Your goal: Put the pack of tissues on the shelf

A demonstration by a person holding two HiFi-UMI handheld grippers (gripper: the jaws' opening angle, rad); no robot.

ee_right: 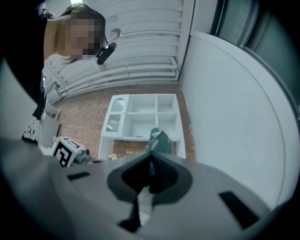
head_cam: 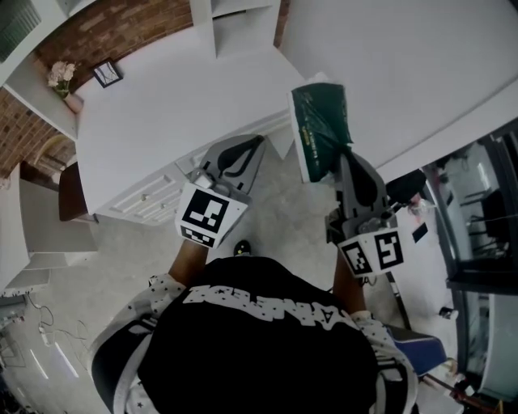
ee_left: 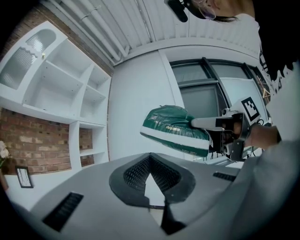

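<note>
While the right gripper (head_cam: 338,162) clamps the green pack of tissues (head_cam: 320,121) aloft at one o'clock, the left gripper (head_cam: 245,147) sits closed and empty at its nine o'clock; the white shelf (head_cam: 204,24) stands at twelve o'clock.

We see open room over the white counter (head_cam: 162,113) up to the shelf (head_cam: 243,28) and its open compartments. Only flowers (head_cam: 61,75) and a picture frame (head_cam: 107,73) stand at the counter's left corner, well apart from that way.
</note>
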